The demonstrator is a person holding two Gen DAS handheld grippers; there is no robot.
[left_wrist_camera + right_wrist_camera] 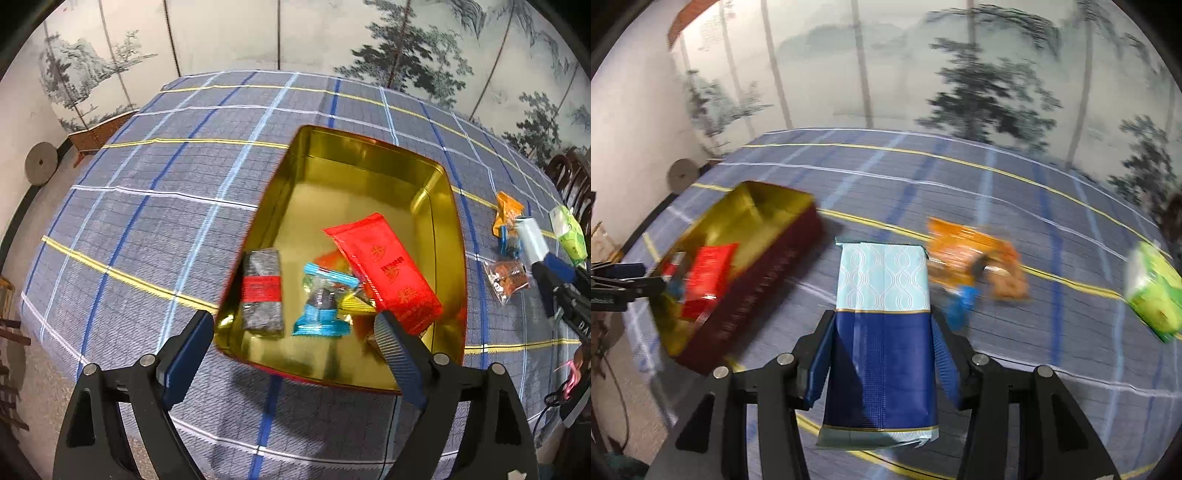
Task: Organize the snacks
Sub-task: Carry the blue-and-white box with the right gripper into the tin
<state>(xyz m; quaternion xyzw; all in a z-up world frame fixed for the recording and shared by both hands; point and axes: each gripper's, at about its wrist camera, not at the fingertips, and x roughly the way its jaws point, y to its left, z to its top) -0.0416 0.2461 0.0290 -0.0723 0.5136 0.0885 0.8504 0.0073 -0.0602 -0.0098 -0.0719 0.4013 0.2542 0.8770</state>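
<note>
Snacks are being gathered into the tin (369, 147). A blue packet (882, 332), seemingly light and crinkly, is being pinched at its sides by the right gripper (882, 354), tin at ten o'clock. Left gripper (295, 332) is being held wide, empty.

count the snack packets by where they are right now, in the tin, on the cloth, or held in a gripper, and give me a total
In the gold tin: 3 clearly seen, the red packet, the grey packet with red band, the blue-ended candy; a few more are partly hidden beneath.
On the cloth: 4, orange, green, clear bag of brown bits, small blue.
Held in the right gripper: 1, the blue-and-white packet.
Total: 8 clearly seen.
</note>
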